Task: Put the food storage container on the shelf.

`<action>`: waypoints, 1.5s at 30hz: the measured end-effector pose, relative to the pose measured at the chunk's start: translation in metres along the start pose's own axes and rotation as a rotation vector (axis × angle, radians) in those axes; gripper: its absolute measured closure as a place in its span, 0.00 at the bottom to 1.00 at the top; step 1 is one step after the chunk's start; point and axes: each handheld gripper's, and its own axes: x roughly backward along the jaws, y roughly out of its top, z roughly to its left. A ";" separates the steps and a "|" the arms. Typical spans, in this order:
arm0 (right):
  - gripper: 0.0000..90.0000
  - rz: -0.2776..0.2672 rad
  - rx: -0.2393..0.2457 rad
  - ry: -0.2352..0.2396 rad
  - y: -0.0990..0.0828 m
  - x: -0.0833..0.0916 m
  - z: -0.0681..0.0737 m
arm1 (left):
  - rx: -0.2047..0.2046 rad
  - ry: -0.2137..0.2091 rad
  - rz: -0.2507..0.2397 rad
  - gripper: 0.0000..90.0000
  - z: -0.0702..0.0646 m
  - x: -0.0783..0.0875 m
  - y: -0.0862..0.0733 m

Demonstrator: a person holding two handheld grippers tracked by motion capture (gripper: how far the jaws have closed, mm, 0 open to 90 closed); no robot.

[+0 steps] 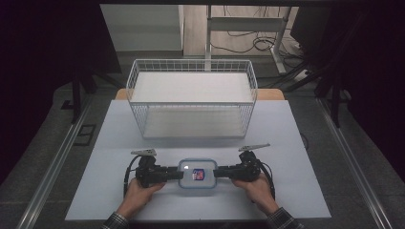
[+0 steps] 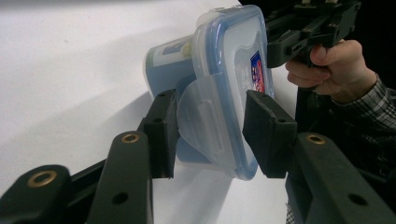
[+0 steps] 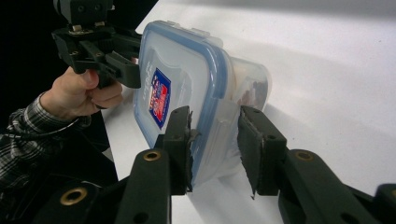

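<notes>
Near the front edge of the table [image 1: 305, 200] we saw a small clear box [image 1: 197, 174] with a blue-rimmed lid and a red and blue label on top, sitting about midway along that edge. We had the left gripper [image 1: 175, 174] on the box's left end and the right gripper [image 1: 220, 172] on its right end, each held in a hand [image 1: 140, 190] (plaid cuffs showed at both wrists). In the left gripper view the jaws stood a little apart with the box's end and its clear lid flap [image 2: 201, 122] between them; the lower pad [image 2: 161, 133] met the box, while the upper one sat just off the lid. In the right gripper view the left pad [image 3: 180, 140] pressed the lid edge and the other pad [image 3: 254, 149] stood just beside the box wall, so we could not tell whether the grip was closed. Behind, toward the far edge, a white wire basket [image 1: 191, 98] stood well apart from the box.
</notes>
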 end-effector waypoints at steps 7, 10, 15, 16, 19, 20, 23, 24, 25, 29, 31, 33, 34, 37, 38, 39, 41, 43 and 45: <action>0.64 -0.001 -0.008 0.007 -0.001 -0.002 -0.002 | 0.003 -0.021 -0.002 0.63 0.003 0.000 -0.001; 0.57 0.018 -0.025 0.036 -0.003 -0.008 -0.006 | 0.000 -0.030 0.006 0.63 0.005 0.001 0.000; 0.64 0.004 -0.048 0.038 -0.001 -0.005 -0.006 | 0.011 -0.035 -0.001 0.64 0.005 0.000 0.000; 0.64 0.005 -0.044 0.035 -0.001 -0.004 -0.005 | 0.012 -0.030 -0.002 0.64 0.005 0.000 0.001; 0.65 -0.026 -0.024 0.019 0.000 -0.002 -0.001 | -0.006 0.003 0.001 0.64 0.002 0.000 0.006; 0.65 -0.038 -0.017 0.012 0.001 -0.001 0.001 | -0.010 0.008 -0.001 0.64 0.000 0.001 0.009; 0.65 -0.064 0.020 -0.006 0.007 0.004 0.008 | -0.037 0.013 -0.010 0.64 -0.005 0.004 0.017; 0.65 -0.072 0.026 -0.007 0.008 0.006 0.010 | -0.044 0.014 -0.011 0.64 -0.006 0.005 0.019; 0.65 -0.074 0.029 -0.008 0.010 0.008 0.011 | -0.047 0.015 -0.012 0.64 -0.008 0.006 0.021; 0.65 -0.091 0.043 -0.012 0.017 0.013 0.017 | -0.048 0.020 -0.020 0.64 -0.014 0.011 0.029; 0.65 -0.104 0.052 -0.012 0.021 0.015 0.019 | -0.053 0.022 -0.022 0.64 -0.015 0.013 0.032; 0.65 -0.111 0.055 -0.010 0.024 0.016 0.020 | -0.059 0.027 -0.022 0.64 -0.018 0.015 0.040; 0.65 -0.123 0.057 -0.009 0.027 0.018 0.021 | -0.072 0.034 -0.016 0.64 -0.020 0.016 0.047; 0.65 -0.134 0.057 -0.009 0.031 0.022 0.022 | -0.075 0.043 -0.020 0.64 -0.024 0.017 0.056; 0.65 -0.144 0.058 -0.010 0.035 0.024 0.022 | -0.077 0.049 -0.022 0.64 -0.026 0.018 0.061; 0.65 -0.151 0.060 -0.010 0.041 0.028 0.023 | -0.082 0.055 -0.028 0.64 -0.029 0.019 0.067; 0.65 -0.156 0.065 -0.010 0.045 0.030 0.024 | -0.086 0.056 -0.032 0.64 -0.031 0.020 0.071; 0.65 -0.161 0.075 -0.014 0.053 0.034 0.028 | -0.091 0.059 -0.042 0.64 -0.034 0.023 0.078; 0.65 -0.167 0.083 -0.016 0.061 0.038 0.031 | -0.101 0.062 -0.050 0.64 -0.037 0.026 0.085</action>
